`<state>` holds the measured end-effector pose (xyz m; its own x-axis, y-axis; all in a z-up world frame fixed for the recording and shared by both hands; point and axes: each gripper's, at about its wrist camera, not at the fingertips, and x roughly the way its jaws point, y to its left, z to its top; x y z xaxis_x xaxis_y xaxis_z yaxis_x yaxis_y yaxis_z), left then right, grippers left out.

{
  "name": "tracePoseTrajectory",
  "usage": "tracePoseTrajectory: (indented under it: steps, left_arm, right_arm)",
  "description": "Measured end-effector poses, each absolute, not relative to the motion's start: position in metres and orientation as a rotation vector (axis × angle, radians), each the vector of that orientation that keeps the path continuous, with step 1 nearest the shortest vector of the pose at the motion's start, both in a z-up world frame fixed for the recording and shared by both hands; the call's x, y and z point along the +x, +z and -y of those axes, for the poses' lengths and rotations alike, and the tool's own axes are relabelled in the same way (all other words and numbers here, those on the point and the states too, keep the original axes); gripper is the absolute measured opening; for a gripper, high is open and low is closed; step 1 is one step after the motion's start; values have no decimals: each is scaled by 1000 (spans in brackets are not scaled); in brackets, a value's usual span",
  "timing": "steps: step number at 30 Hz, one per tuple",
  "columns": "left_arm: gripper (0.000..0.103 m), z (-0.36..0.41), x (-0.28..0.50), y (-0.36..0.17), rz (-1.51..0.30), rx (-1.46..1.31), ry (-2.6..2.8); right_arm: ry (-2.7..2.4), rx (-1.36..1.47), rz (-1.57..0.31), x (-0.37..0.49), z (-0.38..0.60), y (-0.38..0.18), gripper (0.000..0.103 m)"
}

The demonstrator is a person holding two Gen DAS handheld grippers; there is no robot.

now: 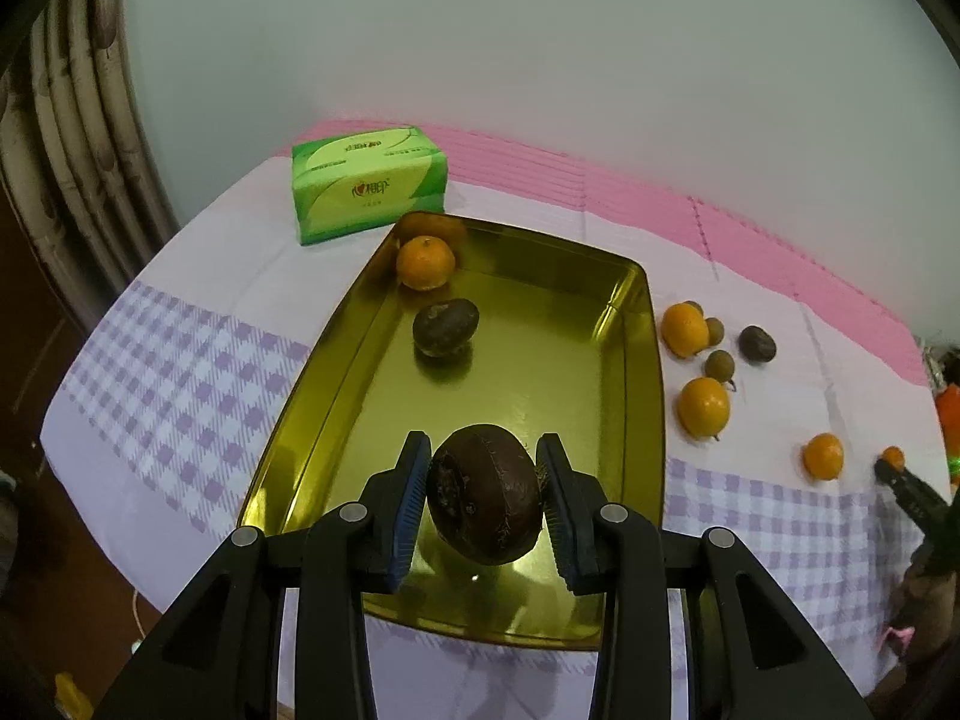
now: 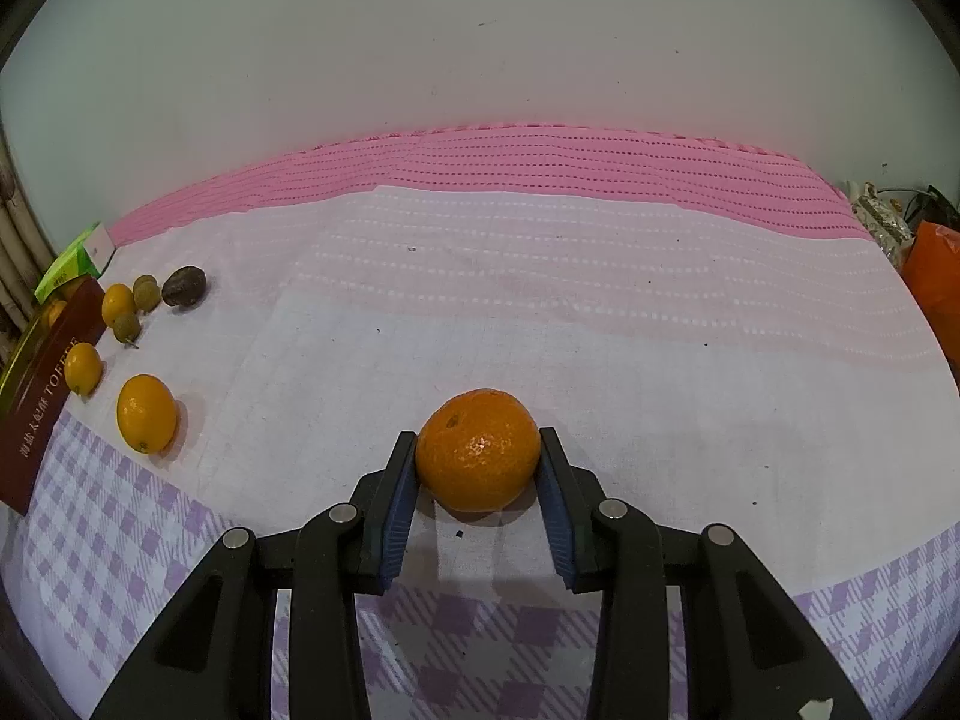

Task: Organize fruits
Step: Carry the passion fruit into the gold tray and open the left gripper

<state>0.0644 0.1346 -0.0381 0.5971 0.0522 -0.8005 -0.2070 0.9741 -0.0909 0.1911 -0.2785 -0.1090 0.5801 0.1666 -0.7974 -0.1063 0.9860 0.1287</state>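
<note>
My left gripper (image 1: 483,495) is shut on a dark brown passion fruit (image 1: 483,495) and holds it over the near end of the gold tin tray (image 1: 642,372). Inside the tray lie a mandarin (image 1: 425,263) and another dark passion fruit (image 1: 445,327). My right gripper (image 2: 478,456) is shut on a mandarin (image 2: 478,450) that rests on the tablecloth. To the right of the tray lie loose oranges (image 1: 703,407), small brownish-green longans (image 1: 719,364) and a dark passion fruit (image 1: 757,344). The right gripper also shows at the far right edge (image 1: 888,468) of the left wrist view.
A green tissue pack (image 1: 367,185) stands behind the tray. The checked and pink tablecloth (image 2: 540,276) covers the table up to a pale wall. The tray's red side (image 2: 42,402) shows at the left of the right wrist view. An orange bag (image 2: 939,276) sits at the far right.
</note>
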Motion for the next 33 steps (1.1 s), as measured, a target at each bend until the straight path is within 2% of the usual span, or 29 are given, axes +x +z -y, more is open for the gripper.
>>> tracePoseTrajectory:
  steps: [9, 33]
  left_arm:
    - [37, -130, 77, -50, -928, -78, 190]
    - [37, -142, 94, -66, -939, -15, 207]
  right_arm:
    - [162, 74, -938, 191, 280, -109, 36]
    - [156, 61, -940, 192, 279, -110, 36]
